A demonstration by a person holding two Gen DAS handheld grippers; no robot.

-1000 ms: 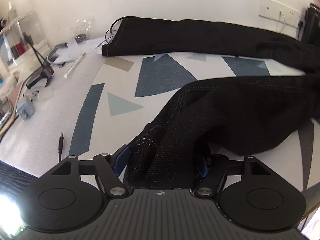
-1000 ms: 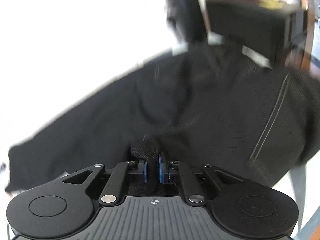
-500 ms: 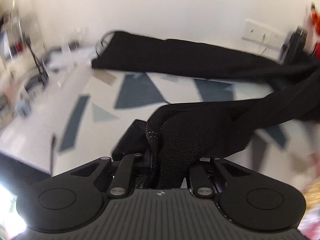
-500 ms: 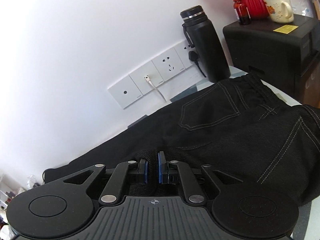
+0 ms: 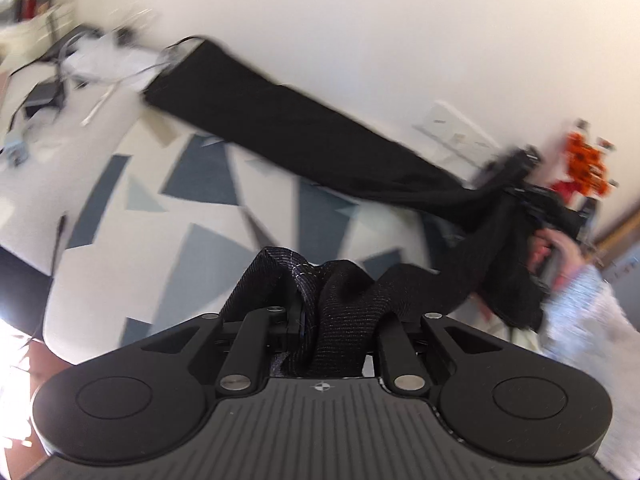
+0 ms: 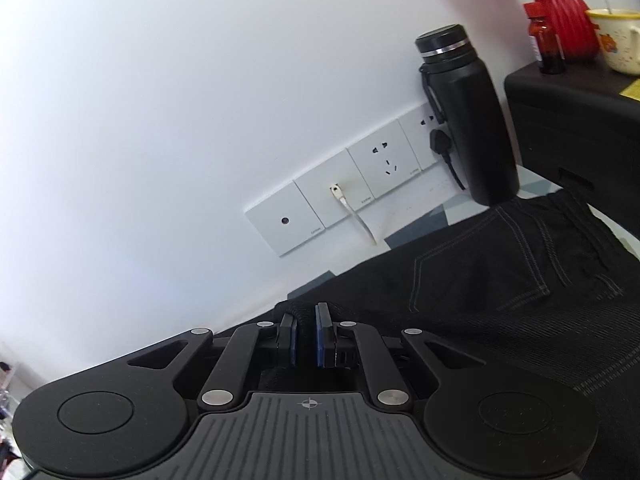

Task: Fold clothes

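A pair of black trousers [image 5: 304, 148] lies on a patterned table [image 5: 192, 216]; one leg stretches along the wall. My left gripper [image 5: 332, 316] is shut on a bunched cuff of the other leg, lifted off the table. That leg runs right to my right gripper [image 5: 532, 208], held by a person's hand. In the right wrist view my right gripper [image 6: 306, 336] is shut on a fold of the trousers [image 6: 500, 288], whose back pocket and waistband lie to the right.
A black flask [image 6: 468, 120] stands by wall sockets [image 6: 352, 192]. A black box [image 6: 576, 120] at the right carries a red vase [image 6: 564, 12] and a mug [image 6: 618, 40]. Cables and small clutter [image 5: 60, 76] lie at the table's far left end.
My left gripper closed on the trouser cuff and rose with it, rolling as it went. My right gripper lifted its fold and swung toward the wall sockets.
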